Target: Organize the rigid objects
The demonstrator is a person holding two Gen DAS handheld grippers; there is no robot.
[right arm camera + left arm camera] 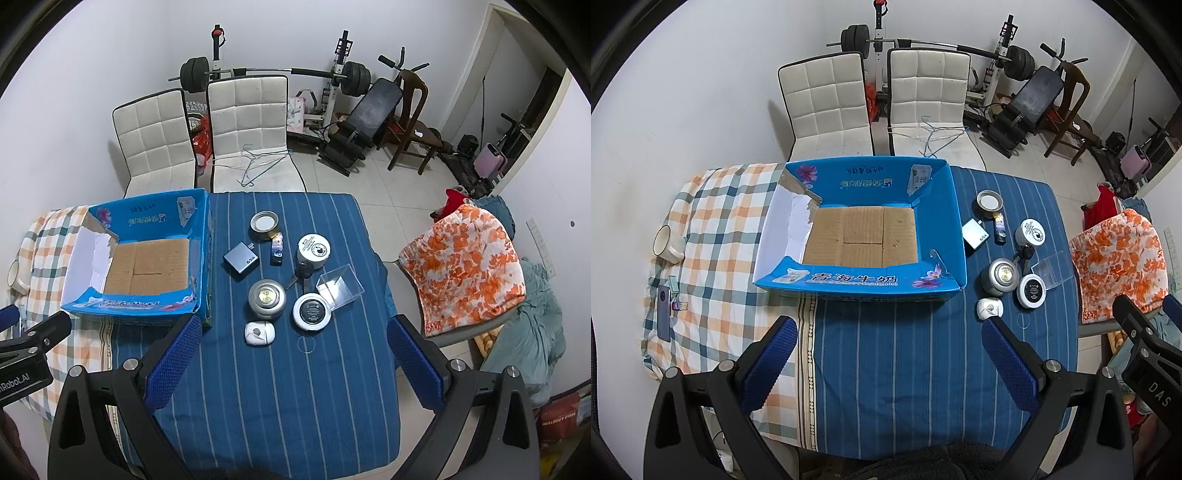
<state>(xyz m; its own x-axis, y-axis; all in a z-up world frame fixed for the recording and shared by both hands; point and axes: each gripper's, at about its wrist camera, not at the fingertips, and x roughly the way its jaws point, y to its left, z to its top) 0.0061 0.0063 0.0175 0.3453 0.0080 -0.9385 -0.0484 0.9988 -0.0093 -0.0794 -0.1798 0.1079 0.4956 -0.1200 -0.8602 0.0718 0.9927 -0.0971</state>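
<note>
An open blue cardboard box (923,229) (199,251) with a bare brown floor stands on the table. To its right lie several small rigid items: a metal lid (263,222), a grey charger (241,261), a lighter (277,253), a white jar (313,251), keys (301,275), a clear plastic case (340,286), a silver round tin (266,297), a white round case (311,311) and a white earbud case (259,333). My left gripper (886,328) is open and empty in front of the box. My right gripper (293,332) is open and empty in front of the items.
A white mug (666,243), a phone (665,314) and a small bottle (680,305) lie on the checked cloth at left. Two white chairs (247,122) stand behind the table. A chair with orange floral cloth (465,258) stands right. Gym gear lines the far wall.
</note>
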